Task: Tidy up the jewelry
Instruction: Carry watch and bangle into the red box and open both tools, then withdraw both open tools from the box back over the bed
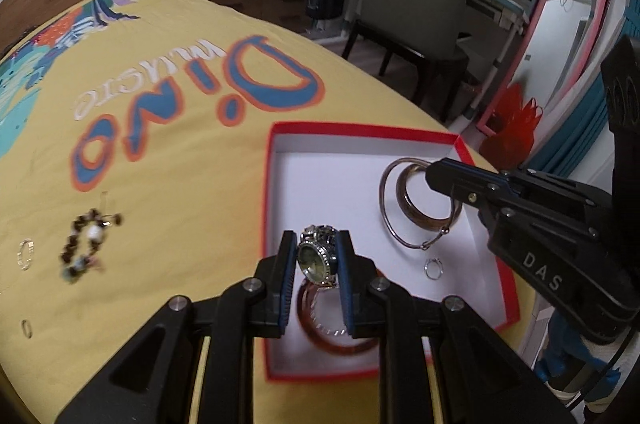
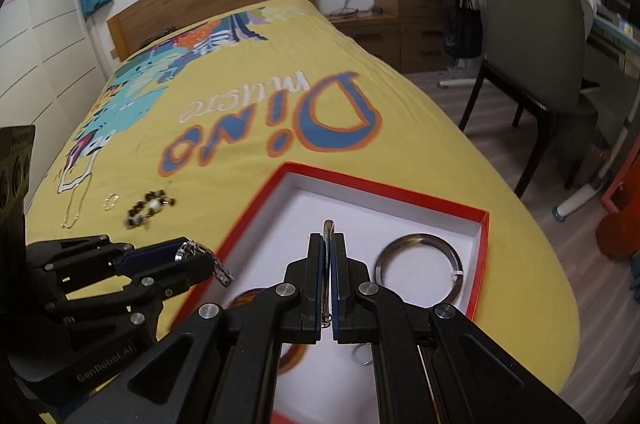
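I have the left gripper [image 1: 317, 264] closed on a wristwatch [image 1: 316, 256], its blue pads pressed on either side of the round face. It hangs over the near end of a red-edged box [image 1: 486, 258] with a white floor, which lies on the yellow bedspread [image 1: 168, 127]. Part of the metal watch strap [image 2: 216, 266] trails out of that gripper in the right wrist view.

My right gripper [image 2: 329, 244] is all but fully closed, pinching a thin bangle [image 2: 328, 224] edge-on between its pads; the bangle is too narrow in this view to say more about it, though it may be the brown one. It sits over the middle of the box.

Inside the box lie a silver hoop [image 2: 418, 264], a small ring [image 1: 433, 268] and an amber bangle [image 1: 340, 344] under the watch.

Out on the bedspread, well to the left of the box, are a beaded bracelet [image 1: 86, 244], a thin band [image 1: 26, 254], a tiny ring [image 1: 27, 328] and a fine chain [image 2: 74, 207].
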A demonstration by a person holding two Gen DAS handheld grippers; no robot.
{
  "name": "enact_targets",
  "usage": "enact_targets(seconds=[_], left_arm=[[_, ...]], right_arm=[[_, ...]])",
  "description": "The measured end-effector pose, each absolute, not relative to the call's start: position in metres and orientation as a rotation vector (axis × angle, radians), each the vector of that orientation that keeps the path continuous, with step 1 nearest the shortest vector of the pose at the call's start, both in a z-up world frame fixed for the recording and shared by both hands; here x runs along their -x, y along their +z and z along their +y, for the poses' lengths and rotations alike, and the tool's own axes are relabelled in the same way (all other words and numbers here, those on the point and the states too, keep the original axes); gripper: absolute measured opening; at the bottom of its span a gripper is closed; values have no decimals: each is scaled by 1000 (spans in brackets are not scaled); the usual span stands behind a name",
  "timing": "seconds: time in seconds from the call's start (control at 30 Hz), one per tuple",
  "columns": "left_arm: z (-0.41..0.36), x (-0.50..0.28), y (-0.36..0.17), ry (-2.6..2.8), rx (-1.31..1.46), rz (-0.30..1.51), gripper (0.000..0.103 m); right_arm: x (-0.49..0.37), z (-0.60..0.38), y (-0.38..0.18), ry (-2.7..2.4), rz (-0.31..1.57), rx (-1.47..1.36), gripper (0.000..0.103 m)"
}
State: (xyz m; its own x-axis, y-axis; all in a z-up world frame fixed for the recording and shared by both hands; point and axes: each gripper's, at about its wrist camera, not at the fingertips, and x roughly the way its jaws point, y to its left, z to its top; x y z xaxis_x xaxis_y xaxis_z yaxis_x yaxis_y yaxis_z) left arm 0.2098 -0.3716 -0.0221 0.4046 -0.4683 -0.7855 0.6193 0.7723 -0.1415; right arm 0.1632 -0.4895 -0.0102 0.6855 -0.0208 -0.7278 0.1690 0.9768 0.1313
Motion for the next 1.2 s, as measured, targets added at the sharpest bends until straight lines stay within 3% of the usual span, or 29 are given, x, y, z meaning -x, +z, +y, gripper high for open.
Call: enact_targets(seconds=[0.43,0.7,0.8,1.13,1.2], left_arm=[[-397,-226,-68,-662,-214,1009,18],[-398,-225,-69,-644,-243,996,20],[-395,-223,-62,-643,-238,984,30],[-368,-199,-18,-617,-206,917,43],[-356,-191,-10,-602,-201,907,43]], right_arm=[[-175,-540,-48,-154,865,-243,4],[-173,-545,-66,-166,906,-237,5],[-169,-545,-63,-172,899,-237,5],[-145,-535,-35,-186,845,-238,34],[-136,-528,-24,-184,828,-233,36]])
